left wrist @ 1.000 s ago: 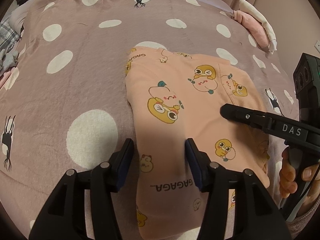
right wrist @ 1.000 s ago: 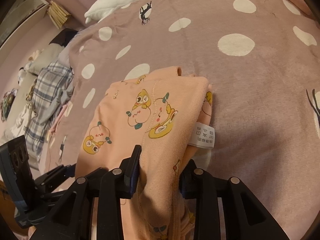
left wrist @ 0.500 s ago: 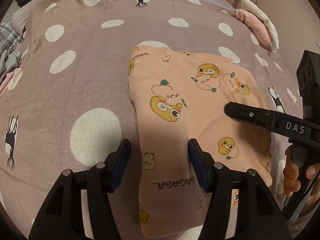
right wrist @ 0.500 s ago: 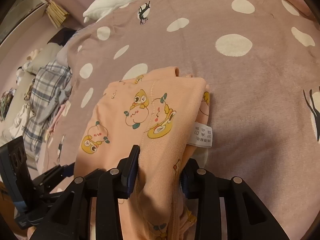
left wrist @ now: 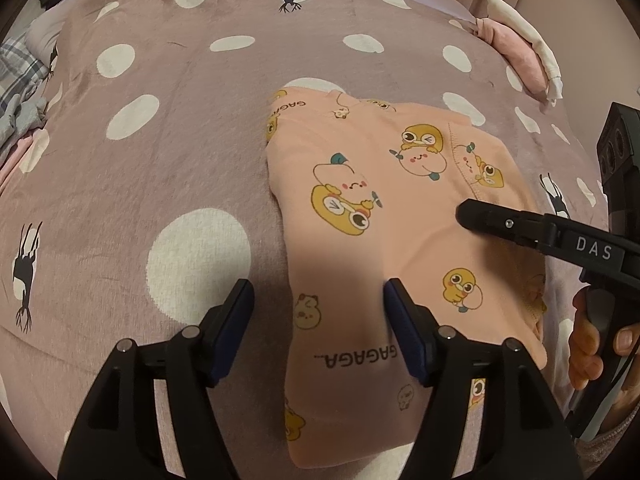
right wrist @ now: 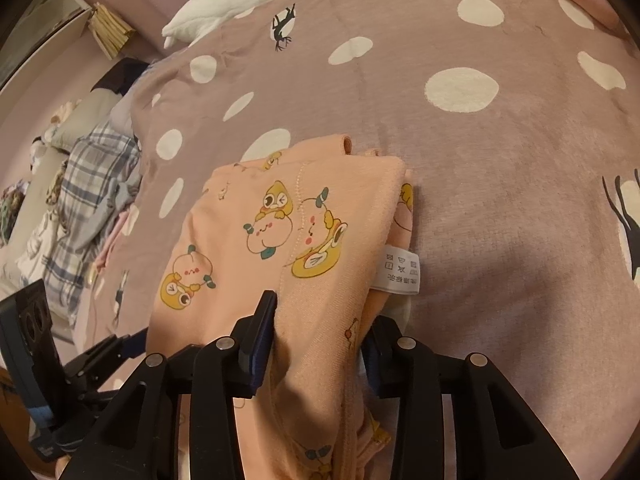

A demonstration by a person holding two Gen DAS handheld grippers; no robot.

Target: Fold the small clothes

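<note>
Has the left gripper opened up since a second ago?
Yes. The left gripper has just been opening: its left finger now stands clear of the peach garment, over the spotted bedspread.

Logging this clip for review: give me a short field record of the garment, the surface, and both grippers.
garment: peach cartoon-print garment, folded, flat on the bedspread
label: white care tag sticking out at its right edge
surface: mauve polka-dot bedspread
left gripper: open, jaws just widened, straddling the garment's left edge
right gripper: jaws just widened, garment fold between them
</note>
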